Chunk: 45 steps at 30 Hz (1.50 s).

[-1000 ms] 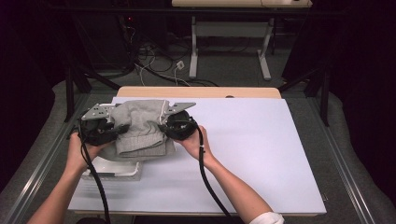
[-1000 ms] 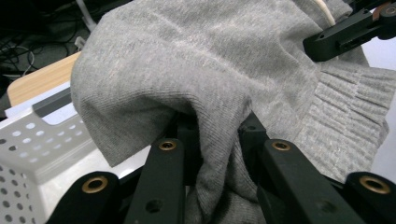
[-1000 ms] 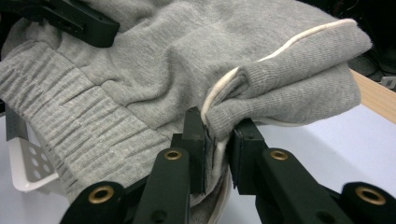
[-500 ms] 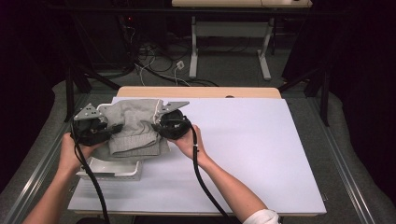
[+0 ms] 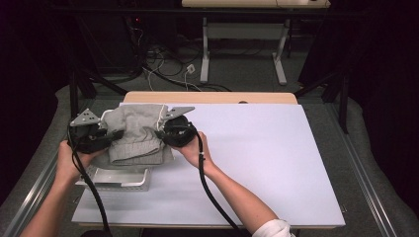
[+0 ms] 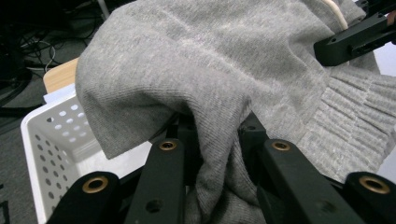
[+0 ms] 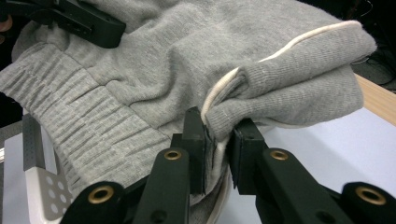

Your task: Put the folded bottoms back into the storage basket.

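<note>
- A folded grey knit garment (image 5: pixel 134 136) is held up between two hand-held grippers, above the near-left part of the white counter (image 5: pixel 257 163).
- The left hand-held gripper (image 5: pixel 111 137) grips the garment's left side; in the left gripper view (image 6: pixel 217 140) its black jaws are closed on a bunched fold of the grey cloth, which spills down between them.
- The right hand-held gripper (image 5: pixel 160 132) grips the garment's right side; in the right gripper view (image 7: pixel 218 140) its jaws pinch a folded edge trimmed with a cream-coloured band (image 7: pixel 280 44).
- The garment's ribbed hem (image 5: pixel 136 150) faces the person and hangs lowest; it also shows in the right gripper view (image 7: pixel 79 107) as a wide ribbed strip.
- A white perforated basket (image 5: pixel 116 178) sits on the counter just below and in front of the garment, near the counter's left edge; its holed wall shows under the cloth in the left gripper view (image 6: pixel 51 135).
- The person's left hand (image 5: pixel 66 158) and right hand (image 5: pixel 195 150) each hold a gripper body, with a black cable (image 5: pixel 210 190) trailing back along the right forearm.
- Beyond the counter, tangled cables (image 5: pixel 163 66) lie on the dark floor beside white table legs (image 5: pixel 205 49).
</note>
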{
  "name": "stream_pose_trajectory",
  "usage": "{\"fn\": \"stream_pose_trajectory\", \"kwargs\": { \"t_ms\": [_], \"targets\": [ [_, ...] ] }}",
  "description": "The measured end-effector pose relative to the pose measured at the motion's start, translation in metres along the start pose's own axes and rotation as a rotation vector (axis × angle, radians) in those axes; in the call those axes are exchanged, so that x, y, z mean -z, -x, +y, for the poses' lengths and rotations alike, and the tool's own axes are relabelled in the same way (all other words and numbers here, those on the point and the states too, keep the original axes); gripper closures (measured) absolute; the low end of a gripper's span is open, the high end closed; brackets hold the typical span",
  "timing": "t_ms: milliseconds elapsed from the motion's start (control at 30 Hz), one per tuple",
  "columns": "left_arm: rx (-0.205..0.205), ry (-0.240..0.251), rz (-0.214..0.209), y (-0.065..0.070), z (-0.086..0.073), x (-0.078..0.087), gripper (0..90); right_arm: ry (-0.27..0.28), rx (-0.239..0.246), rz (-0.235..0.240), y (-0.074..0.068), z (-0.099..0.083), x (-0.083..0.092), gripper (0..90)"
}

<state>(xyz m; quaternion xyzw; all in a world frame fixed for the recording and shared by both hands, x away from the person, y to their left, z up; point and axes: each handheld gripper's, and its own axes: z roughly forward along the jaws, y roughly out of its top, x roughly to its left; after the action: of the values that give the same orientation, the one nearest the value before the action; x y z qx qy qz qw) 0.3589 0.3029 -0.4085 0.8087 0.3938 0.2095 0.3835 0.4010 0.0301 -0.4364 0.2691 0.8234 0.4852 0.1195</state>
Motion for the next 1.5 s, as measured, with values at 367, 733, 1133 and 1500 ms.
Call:
{"fn": "stream_pose_trajectory", "kwargs": {
  "t_ms": [367, 733, 1133, 1500],
  "targets": [
    [0.013, -0.006, 0.029, -0.009, -0.002, 0.006, 77.1, 0.000, -0.011, 0.015, -0.005, 0.004, -0.013, 78.2],
    [0.009, -0.019, 0.059, -0.013, -0.001, 0.010, 77.4, 0.002, -0.021, 0.029, -0.009, 0.006, -0.022, 78.1],
    [-0.004, -0.043, 0.082, -0.019, 0.002, 0.014, 77.6, 0.002, -0.034, 0.040, -0.012, 0.008, -0.031, 78.0],
    [0.002, -0.056, 0.095, -0.023, 0.001, 0.016, 77.8, 0.004, -0.045, 0.049, -0.017, 0.006, -0.040, 77.9]
  ]
}}
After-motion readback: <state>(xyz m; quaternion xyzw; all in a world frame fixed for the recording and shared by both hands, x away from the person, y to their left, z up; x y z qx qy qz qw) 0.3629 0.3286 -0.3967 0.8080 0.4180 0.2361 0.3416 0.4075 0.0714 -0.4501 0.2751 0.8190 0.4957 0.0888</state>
